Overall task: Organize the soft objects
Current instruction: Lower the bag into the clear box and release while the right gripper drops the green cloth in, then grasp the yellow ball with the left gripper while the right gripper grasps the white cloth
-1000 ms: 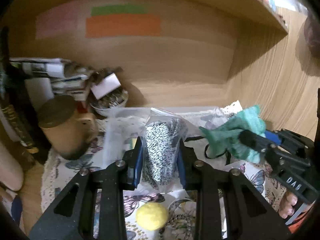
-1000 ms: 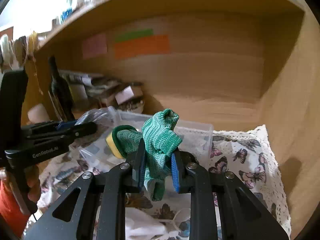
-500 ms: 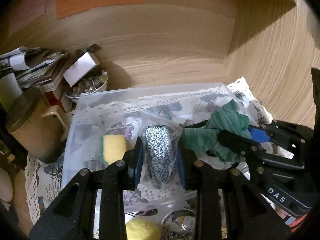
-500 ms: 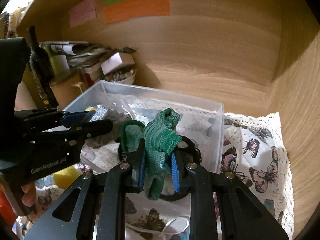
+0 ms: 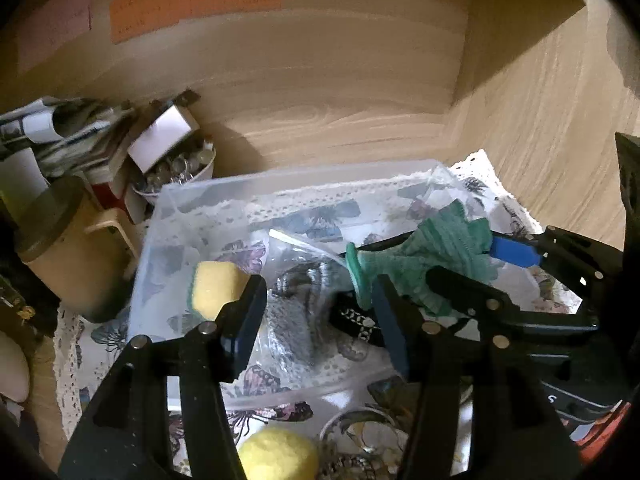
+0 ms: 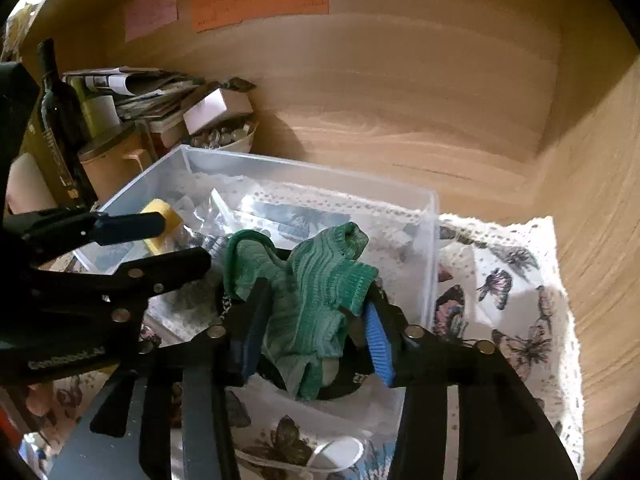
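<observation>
A clear plastic bin (image 5: 280, 176) (image 6: 304, 168) stands on a butterfly-print cloth in a wooden shelf. In it lie a yellow sponge (image 5: 216, 288) (image 6: 160, 216) and a clear bag with a black-and-white speckled cloth (image 5: 296, 320). My left gripper (image 5: 320, 320) is open over the bin, its jaws wide apart above the bag. My right gripper (image 6: 312, 332) has opened; the green knit cloth (image 6: 316, 292) (image 5: 436, 256) still rests between its jaws over the bin's near edge. A yellow fuzzy ball (image 5: 280, 456) lies on the cloth in front of the bin.
A tan lidded mug (image 5: 68, 248), a bowl of small shiny things (image 5: 176, 172), a white box and stacked papers (image 5: 64, 136) crowd the left back corner. A dark bottle (image 6: 56, 120) stands at the left. Wooden walls close the back and right.
My left gripper has opened and let the bagged speckled cloth drop into the bin. My right gripper's jaws have widened around the green cloth, which has sunk lower over the bin.
</observation>
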The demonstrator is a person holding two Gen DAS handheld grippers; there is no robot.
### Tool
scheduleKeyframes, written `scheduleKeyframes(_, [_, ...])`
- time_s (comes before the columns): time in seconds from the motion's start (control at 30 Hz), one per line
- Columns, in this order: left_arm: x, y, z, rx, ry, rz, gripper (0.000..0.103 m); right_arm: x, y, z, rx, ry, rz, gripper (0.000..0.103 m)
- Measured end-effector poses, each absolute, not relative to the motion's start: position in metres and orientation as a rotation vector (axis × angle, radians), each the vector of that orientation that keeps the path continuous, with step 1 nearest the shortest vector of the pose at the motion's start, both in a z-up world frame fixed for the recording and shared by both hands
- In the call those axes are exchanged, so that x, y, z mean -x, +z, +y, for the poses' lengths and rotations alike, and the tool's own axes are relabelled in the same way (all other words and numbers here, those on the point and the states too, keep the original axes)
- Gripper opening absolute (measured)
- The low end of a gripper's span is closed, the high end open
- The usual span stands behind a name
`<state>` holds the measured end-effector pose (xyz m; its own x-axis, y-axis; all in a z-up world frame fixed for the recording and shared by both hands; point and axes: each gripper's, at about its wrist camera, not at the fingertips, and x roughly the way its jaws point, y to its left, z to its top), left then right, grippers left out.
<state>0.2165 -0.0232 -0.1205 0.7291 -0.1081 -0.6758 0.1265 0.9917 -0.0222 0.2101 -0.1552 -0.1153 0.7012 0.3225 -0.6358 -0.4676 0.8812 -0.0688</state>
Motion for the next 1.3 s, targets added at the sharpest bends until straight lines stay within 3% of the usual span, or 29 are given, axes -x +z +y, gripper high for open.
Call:
scheduleKeyframes(0.2, [-0.188,-0.095,-0.019,-0.026,-0.114,0.648,0.07,-0.192,-0.098,-0.166,0.219,0.445,0.598,0.064])
scheduleKeyframes(0.33, [-0.165,-0.079,-0.013,-0.029,-0.098,0.585,0.086,-0.172,-0.082,-0.174,0.211,0.454,0.538,0.073])
scheduleKeyframes(0.4, [-0.152,-0.074,-0.009,-0.037,-0.077,0.553,0.093,-0.161,-0.076,-0.179,0.196,0.468,0.512,0.082])
scheduleKeyframes(0.53, [-0.131,-0.075,0.0,-0.049,-0.045,0.534,0.098,-0.142,-0.073,-0.183,0.192,0.495,0.491,0.082])
scheduleKeyframes(1.1, [-0.114,-0.161,0.023,0.023,-0.004,0.748,0.098,-0.123,-0.151,-0.17,0.169,0.602,0.751,0.083])
scheduleKeyframes(1.27, [-0.122,-0.171,0.019,0.039,-0.026,0.778,0.078,-0.128,-0.161,-0.168,0.137,0.638,0.802,0.081])
scheduleKeyframes(1.3, [-0.123,-0.173,0.018,0.044,-0.032,0.783,0.076,-0.127,-0.161,-0.168,0.135,0.641,0.801,0.074])
